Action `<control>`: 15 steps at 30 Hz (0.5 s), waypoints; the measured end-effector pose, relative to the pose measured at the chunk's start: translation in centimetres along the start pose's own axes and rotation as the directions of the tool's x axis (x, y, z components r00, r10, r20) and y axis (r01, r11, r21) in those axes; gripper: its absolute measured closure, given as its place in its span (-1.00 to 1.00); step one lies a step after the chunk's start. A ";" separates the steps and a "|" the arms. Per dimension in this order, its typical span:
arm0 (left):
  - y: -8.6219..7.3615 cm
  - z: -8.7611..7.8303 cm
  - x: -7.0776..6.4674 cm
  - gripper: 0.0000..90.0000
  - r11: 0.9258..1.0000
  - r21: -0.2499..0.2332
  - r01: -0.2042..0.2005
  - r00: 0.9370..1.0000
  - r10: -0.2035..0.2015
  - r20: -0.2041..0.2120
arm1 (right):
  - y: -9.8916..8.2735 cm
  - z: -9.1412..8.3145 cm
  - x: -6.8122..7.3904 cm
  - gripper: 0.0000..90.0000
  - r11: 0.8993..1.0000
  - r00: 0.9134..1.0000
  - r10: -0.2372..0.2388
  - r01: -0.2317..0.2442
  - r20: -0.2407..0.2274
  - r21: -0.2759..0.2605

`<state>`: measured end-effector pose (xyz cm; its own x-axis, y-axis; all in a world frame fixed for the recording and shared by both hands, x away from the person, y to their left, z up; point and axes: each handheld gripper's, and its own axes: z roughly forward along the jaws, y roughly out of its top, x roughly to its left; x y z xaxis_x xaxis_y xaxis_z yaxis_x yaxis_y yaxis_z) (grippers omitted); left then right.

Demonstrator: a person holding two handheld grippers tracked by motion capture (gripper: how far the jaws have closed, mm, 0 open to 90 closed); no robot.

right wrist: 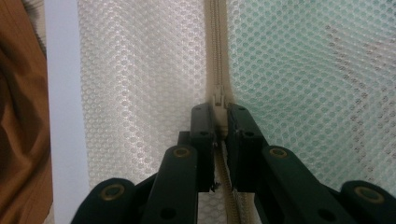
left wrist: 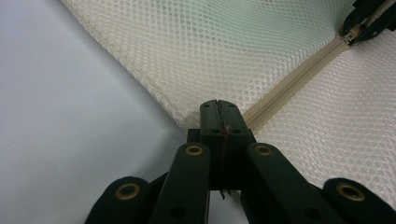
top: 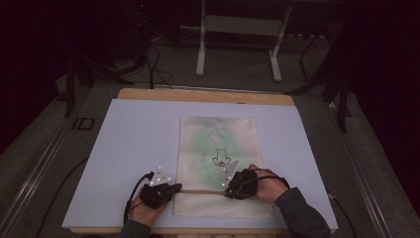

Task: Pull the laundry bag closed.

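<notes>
Dark room; right claw (right wrist: pixel 220 122) hides mesh bag's (right wrist: pixel 140 70) zipper pull (right wrist: pixel 218 100).

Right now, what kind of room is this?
Probably a lab or workshop set up for recording. A wooden table carries a pale work mat, cables trail over the grey floor, and a metal table frame stands behind in the dark.
</notes>
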<state>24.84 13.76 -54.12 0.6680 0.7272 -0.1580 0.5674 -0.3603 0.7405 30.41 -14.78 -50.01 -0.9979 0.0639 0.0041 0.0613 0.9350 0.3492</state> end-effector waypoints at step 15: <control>0.0 0.0 0.0 0.99 1.000 0.001 0.004 1.000 -0.004 0.003 | -0.9 -0.4 0.0 0.83 1.000 1.000 0.015 -0.015 0.006 -0.012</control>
<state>24.87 13.78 -54.12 0.6671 0.7270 -0.1627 0.5702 -0.3578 0.7395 30.31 -15.71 -49.98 -0.9968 0.0804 0.0040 0.0764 0.9298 0.3599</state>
